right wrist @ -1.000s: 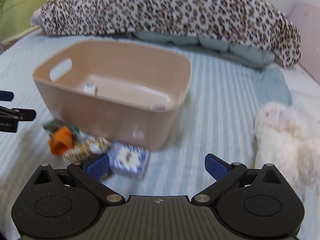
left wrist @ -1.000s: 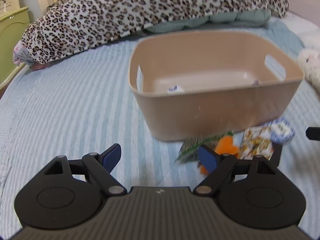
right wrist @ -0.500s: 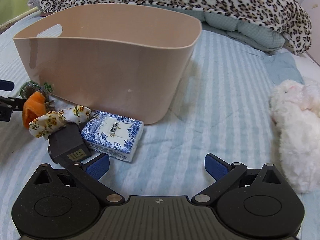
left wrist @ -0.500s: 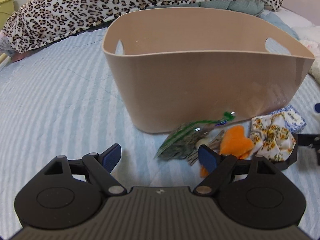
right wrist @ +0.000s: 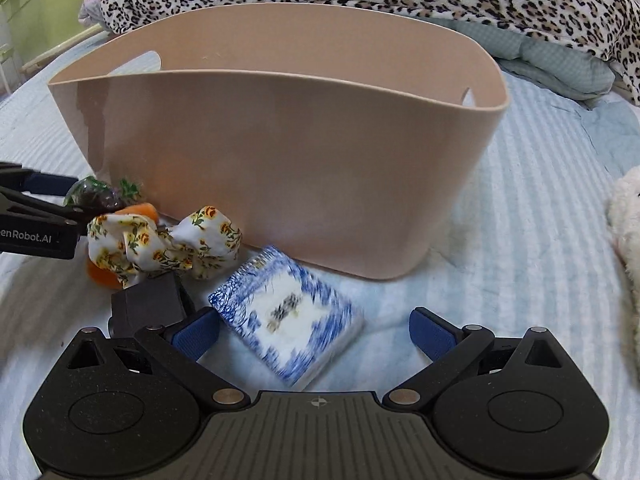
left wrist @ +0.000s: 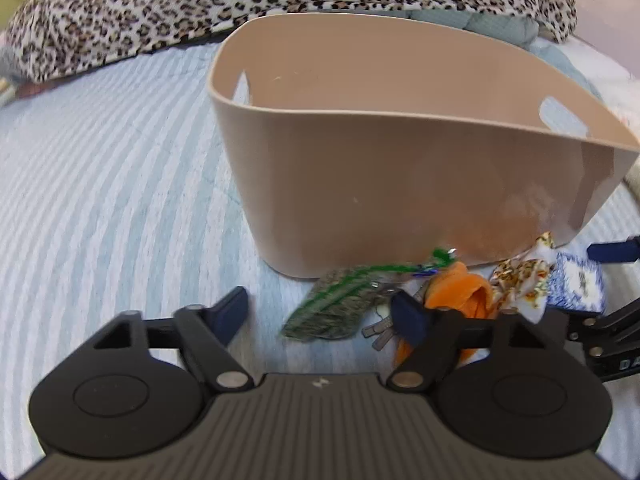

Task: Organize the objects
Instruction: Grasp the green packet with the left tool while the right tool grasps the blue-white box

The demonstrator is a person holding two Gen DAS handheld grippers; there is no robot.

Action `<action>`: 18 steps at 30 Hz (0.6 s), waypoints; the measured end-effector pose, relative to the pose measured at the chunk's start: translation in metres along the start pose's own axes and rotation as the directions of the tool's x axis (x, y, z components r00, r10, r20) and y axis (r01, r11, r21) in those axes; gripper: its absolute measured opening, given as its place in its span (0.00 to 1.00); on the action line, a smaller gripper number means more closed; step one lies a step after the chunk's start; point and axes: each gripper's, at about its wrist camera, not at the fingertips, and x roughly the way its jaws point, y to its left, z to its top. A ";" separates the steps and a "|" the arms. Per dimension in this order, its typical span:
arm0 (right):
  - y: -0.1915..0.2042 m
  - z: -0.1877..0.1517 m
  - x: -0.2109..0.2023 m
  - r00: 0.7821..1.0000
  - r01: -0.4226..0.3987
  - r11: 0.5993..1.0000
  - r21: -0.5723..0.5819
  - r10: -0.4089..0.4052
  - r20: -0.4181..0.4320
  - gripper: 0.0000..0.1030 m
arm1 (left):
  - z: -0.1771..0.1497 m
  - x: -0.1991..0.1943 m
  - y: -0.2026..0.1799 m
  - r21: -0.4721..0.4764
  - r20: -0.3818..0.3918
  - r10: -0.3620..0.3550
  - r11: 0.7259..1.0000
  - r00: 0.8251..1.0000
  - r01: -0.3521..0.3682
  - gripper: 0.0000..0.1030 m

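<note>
Two sets of tongs are hovering over a bed, both spread wide and holding nothing. The right tongs [right wrist: 314,334] are straddling a blue-and-white box [right wrist: 288,312] lying at twelve o'clock, just in front of the beige bin [right wrist: 280,168]. The left tongs [left wrist: 320,312] are facing a green pouch [left wrist: 336,304], with an orange piece [left wrist: 460,288] at two o'clock. Judging by this, the right pair should be squaring up to the box's flat sides before closing, keeping clear of the floral scrunchie [right wrist: 160,244] at ten o'clock.
</note>
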 end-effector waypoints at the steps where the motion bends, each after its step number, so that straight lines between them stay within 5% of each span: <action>1: 0.001 0.000 0.001 1.000 0.000 1.000 0.005 0.000 0.002 1.00 | 0.001 0.000 0.002 -0.008 -0.005 -0.016 1.000 1.000 0.016 0.61; 4: 0.002 0.002 0.002 1.000 -0.011 1.000 0.027 0.011 0.004 0.95 | 0.001 -0.002 0.005 -0.016 -0.013 -0.041 0.999 0.999 0.041 0.49; 7: 0.004 0.003 -0.001 1.000 -0.013 1.000 0.020 0.013 0.002 0.72 | -0.001 -0.001 0.005 0.002 -0.028 -0.057 0.998 0.998 0.057 0.34; 11: 0.004 -0.002 -0.009 1.000 -0.030 0.999 0.010 0.030 -0.001 0.41 | -0.004 -0.004 0.002 0.021 -0.030 -0.056 0.998 0.998 0.057 0.34; 18: 0.010 -0.013 -0.025 0.999 -0.051 0.999 0.006 0.051 -0.008 0.41 | -0.010 -0.018 0.001 0.020 -0.016 -0.054 0.998 0.998 0.054 0.30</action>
